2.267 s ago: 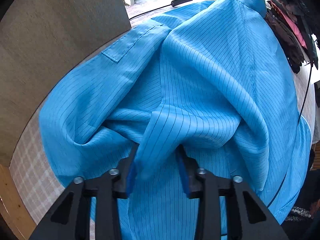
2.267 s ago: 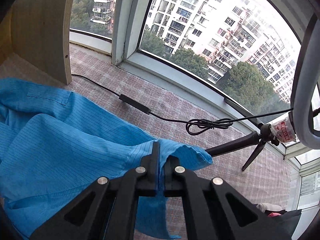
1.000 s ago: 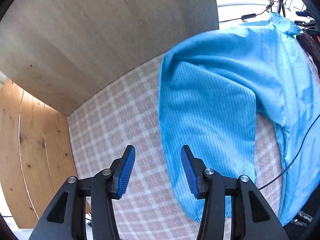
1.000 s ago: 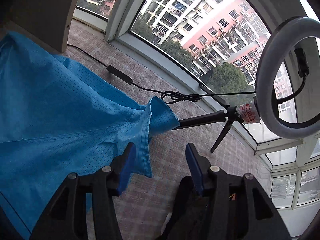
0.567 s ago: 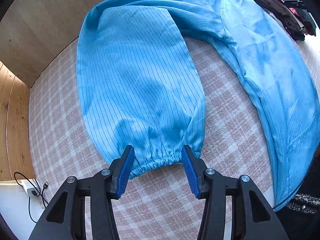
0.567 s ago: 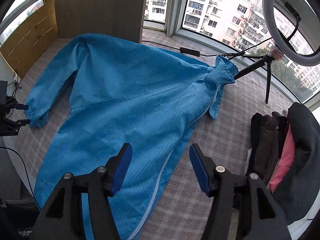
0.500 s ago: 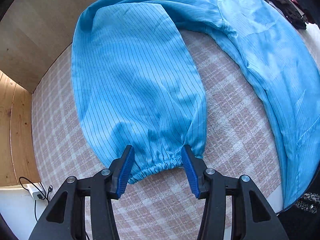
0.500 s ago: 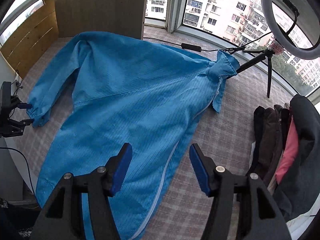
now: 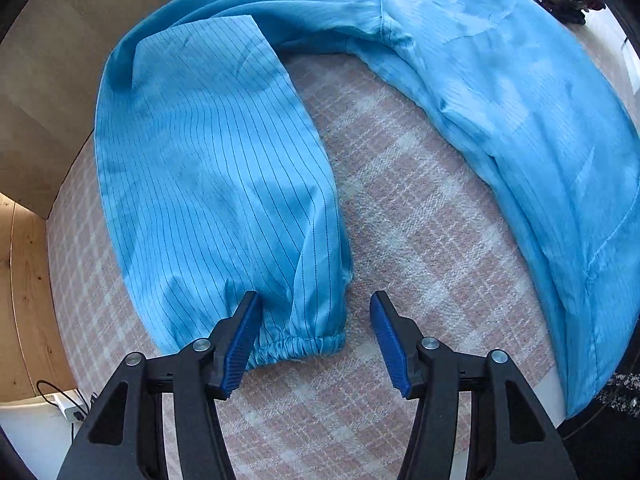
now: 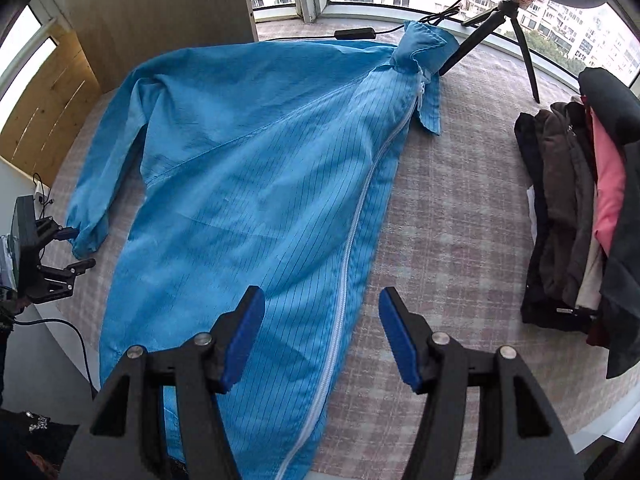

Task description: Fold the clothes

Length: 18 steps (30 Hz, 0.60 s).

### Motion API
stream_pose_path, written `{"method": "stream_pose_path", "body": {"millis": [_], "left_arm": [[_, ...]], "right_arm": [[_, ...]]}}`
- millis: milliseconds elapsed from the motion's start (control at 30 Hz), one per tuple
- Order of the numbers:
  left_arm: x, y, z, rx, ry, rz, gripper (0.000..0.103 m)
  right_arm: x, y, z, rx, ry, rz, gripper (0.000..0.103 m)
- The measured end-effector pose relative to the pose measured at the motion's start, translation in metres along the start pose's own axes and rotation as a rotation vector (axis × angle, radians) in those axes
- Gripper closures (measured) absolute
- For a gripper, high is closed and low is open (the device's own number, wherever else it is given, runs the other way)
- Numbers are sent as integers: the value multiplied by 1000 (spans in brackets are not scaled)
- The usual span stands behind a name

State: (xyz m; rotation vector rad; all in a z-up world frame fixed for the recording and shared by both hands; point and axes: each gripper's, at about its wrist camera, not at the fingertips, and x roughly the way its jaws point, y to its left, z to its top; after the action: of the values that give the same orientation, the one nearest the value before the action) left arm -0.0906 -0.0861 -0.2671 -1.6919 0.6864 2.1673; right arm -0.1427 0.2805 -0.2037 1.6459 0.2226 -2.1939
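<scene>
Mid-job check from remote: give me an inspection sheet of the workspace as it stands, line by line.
Surface: checked pink-and-white cloth, flat.
Job's things: blue striped zip jacket spread out, half folded along the white zipper; one sleeve lies apart from the body, its elastic cuff toward the table edge.
Clutter: pile of dark and pink clothes at the right side of the table.
Grippers: left gripper open, jaws either side of the cuff, not closed on it; right gripper open over the jacket's lower zipper, holding nothing.
Cables: black cable with inline switch behind the collar.
Surroundings: tripod with ring light, wooden panel, windows with apartment blocks outside.
</scene>
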Motion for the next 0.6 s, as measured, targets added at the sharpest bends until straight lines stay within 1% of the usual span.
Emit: {"method": "stream_pose_path", "body": {"millis": [33, 67, 133, 167, 200, 267, 333, 367, 433, 467, 500, 533, 567, 600], "left_arm": [[1, 8, 4, -31, 0, -9, 68], [3, 17, 6, -56, 7, -16, 88], [7, 34, 6, -67, 27, -6, 90], [8, 43, 4, -58, 38, 31, 92], [8, 54, 2, -48, 50, 84, 92], [9, 85, -5, -64, 67, 197, 92], [15, 131, -15, -130, 110, 306, 87], [17, 151, -23, -167, 133, 323, 81], [11, 175, -41, -218, 151, 317, 78], [2, 177, -46, -225, 137, 312, 70], [-7, 178, -51, -232, 124, 306, 65], [-16, 180, -55, -239, 110, 301, 65], [-24, 181, -60, -246, 96, 295, 63], [-33, 183, -65, -253, 83, 289, 58]], "right_arm": [[2, 3, 0, -6, 6, 2, 45], [5, 4, -1, -10, 12, 1, 45], [9, 7, -2, -17, 24, -2, 45], [13, 7, -3, -16, 31, -9, 45], [16, 6, -4, -16, 37, -16, 45], [22, 4, -5, -7, 48, -22, 45], [26, -3, -5, 14, 49, -24, 45], [29, -8, -4, 31, 50, -32, 45], [31, -18, -2, 70, 48, -32, 45], [30, -22, 0, 89, 38, -18, 45], [29, -27, 2, 105, 26, -3, 45], [27, -31, 6, 120, 9, 5, 45], [27, -35, 10, 141, -7, 11, 45], [26, -40, 15, 162, -23, 18, 45]]}}
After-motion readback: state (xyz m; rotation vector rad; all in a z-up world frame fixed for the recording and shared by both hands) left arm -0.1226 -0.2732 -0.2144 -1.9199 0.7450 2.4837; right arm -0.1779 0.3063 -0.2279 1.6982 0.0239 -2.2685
